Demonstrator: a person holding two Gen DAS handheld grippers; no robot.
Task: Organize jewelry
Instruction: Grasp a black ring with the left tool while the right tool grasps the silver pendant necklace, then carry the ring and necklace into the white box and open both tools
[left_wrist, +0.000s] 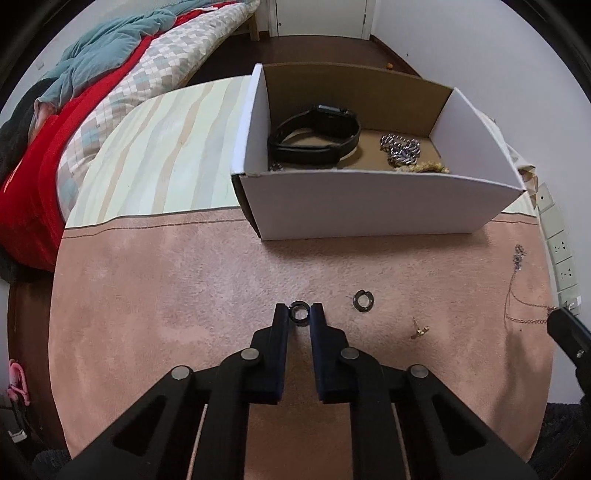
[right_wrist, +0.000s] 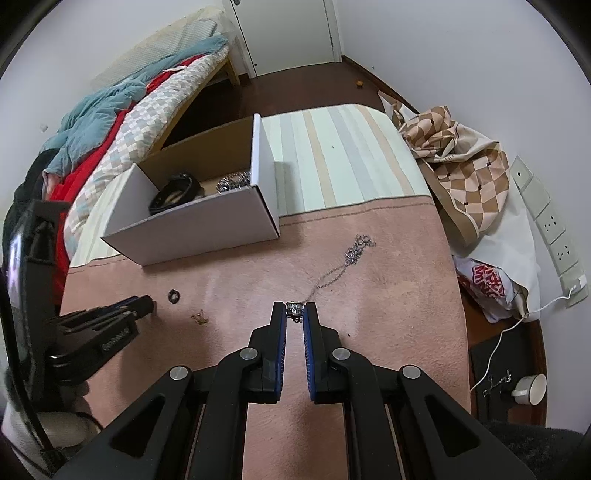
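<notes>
Left wrist view, dark ring: the small dark metal ring (left_wrist: 299, 314) sits between the tips of the left gripper (left_wrist: 299, 314), jaws clenched on it, low over the pink fleece blanket (left_wrist: 184, 295); whether it is lifted clear of the pile I cannot tell.
Risk to that ring: the grip is at the very tips on a round, hard edge, so I judge a tilt or a loosened squeeze could let it pop out and roll.
Right wrist view, silver piece: the right gripper (right_wrist: 294, 312) has its jaws clamped on a small silver ring-like charm (right_wrist: 294, 309), from which a thin silver chain necklace (right_wrist: 332, 275) trails away across the blanket to a tangled cluster.
Risk to the chain: raised quickly, the trailing length may drag, snag the fleece or knot further; the pinch on the small piece could slip under that pull.
Pieces left out: a second dark open ring (left_wrist: 364, 300) lies just beside the left gripper, and a small gold earring (left_wrist: 419, 329) lies a little nearer the right gripper.
Risk to them: a low sweep of either gripper could knock them into the pile, where the earring would be hard to find.
Destination: the white cardboard box with brown inside (left_wrist: 369, 206) stands beyond, already holding a black strap watch (left_wrist: 317, 136), a chunky silver link chain (left_wrist: 400, 147) and something gold at the front wall.
Risk at the box: its near wall is tall; a carry too low could strike it and shake the grip.
</notes>
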